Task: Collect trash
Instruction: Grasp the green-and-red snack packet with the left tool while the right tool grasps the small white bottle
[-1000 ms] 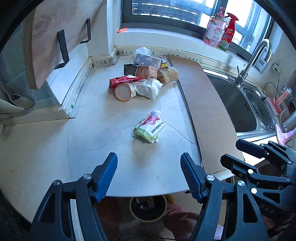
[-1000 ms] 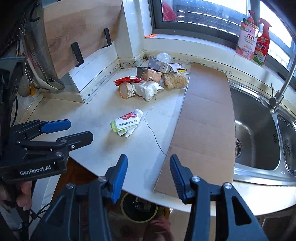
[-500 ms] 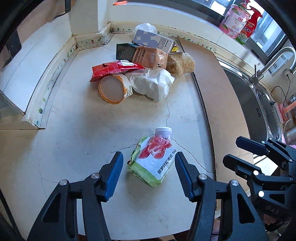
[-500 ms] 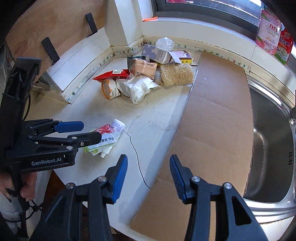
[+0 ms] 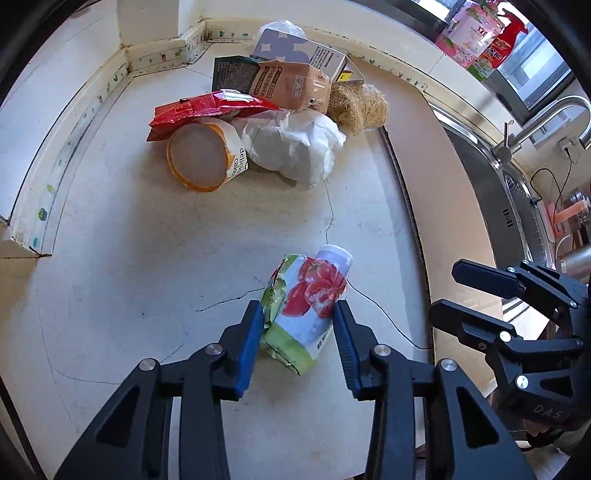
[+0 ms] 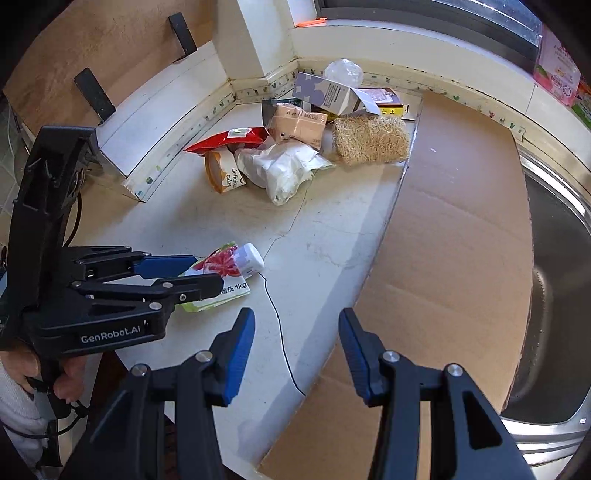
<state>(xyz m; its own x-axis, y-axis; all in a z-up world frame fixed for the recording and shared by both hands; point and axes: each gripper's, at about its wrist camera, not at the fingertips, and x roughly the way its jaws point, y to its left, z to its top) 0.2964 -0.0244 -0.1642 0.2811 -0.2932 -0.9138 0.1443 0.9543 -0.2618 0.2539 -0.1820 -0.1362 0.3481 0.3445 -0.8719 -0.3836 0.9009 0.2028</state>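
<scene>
A flat tomato-sauce pouch [image 5: 306,310] with a white cap lies on the pale counter [image 5: 147,258]. My left gripper [image 5: 297,317] points down at it with a blue pad against each side; its jaws are closing and pinch the pouch's edges. The right wrist view shows the same pouch [image 6: 225,273] between the left gripper's [image 6: 205,273] fingers. My right gripper [image 6: 297,325] hovers open and empty over the counter's front edge, to the pouch's right. Further back sits a trash heap: red wrapper [image 5: 207,110], cake cup [image 5: 199,158], crumpled white bag [image 5: 295,147], brown carton [image 5: 288,86], fibre scrubber [image 5: 358,105].
A cardboard sheet [image 6: 443,221] covers the counter's right part, beside a steel sink [image 6: 554,277] with a tap [image 5: 535,122]. Cleaning bottles [image 5: 476,33] stand on the window sill. A wooden board [image 6: 92,48] hangs on the left wall. A hand [image 6: 22,369] holds the left gripper.
Both grippers came forward and down over the counter. The left one dropped around the tomato pouch and narrowed its jaws onto it. The right gripper's opening stayed the same.
</scene>
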